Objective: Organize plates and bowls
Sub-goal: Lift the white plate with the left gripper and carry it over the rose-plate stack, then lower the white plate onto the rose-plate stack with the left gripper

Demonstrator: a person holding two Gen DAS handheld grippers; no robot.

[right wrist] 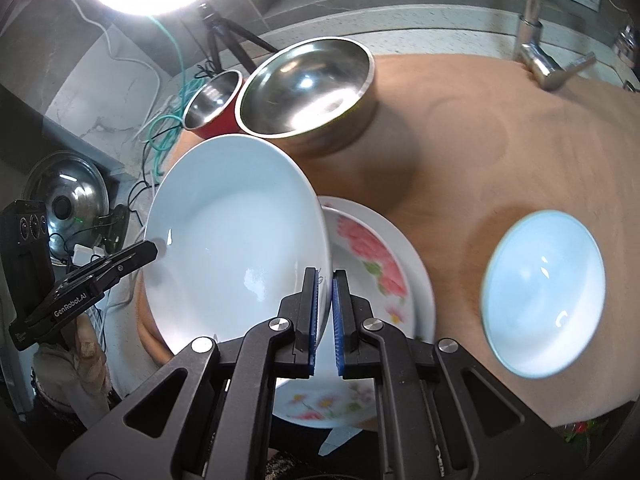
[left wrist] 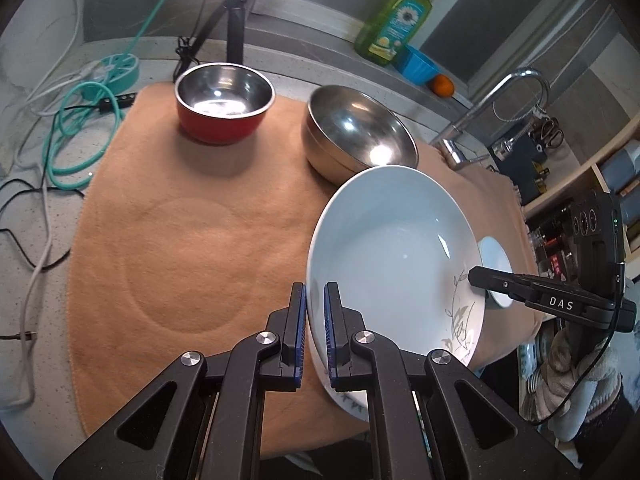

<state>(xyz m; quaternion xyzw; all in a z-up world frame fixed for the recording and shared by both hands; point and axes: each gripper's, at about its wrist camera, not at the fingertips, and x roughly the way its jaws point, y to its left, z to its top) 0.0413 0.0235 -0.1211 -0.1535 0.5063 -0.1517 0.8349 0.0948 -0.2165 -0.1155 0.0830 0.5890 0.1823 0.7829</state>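
Observation:
A white deep plate (left wrist: 392,240) (right wrist: 236,232) with a grey leaf print hangs tilted above the orange cloth (left wrist: 180,220), held from both sides. My left gripper (left wrist: 315,312) is shut on its left rim. My right gripper (right wrist: 325,296) is shut on the opposite rim. Just under that rim lies a pink floral plate (right wrist: 384,272). A small pale bowl (right wrist: 544,292) sits on the cloth to the right. A red steel-lined bowl (left wrist: 224,100) and a large steel bowl (left wrist: 360,132) stand at the back.
A faucet (left wrist: 480,120) rises at the cloth's far right edge. On the ledge behind are a green soap bottle (left wrist: 396,16), a blue cup (left wrist: 418,64) and an orange (left wrist: 442,85). Cables (left wrist: 80,120) and a tripod (left wrist: 236,20) lie left.

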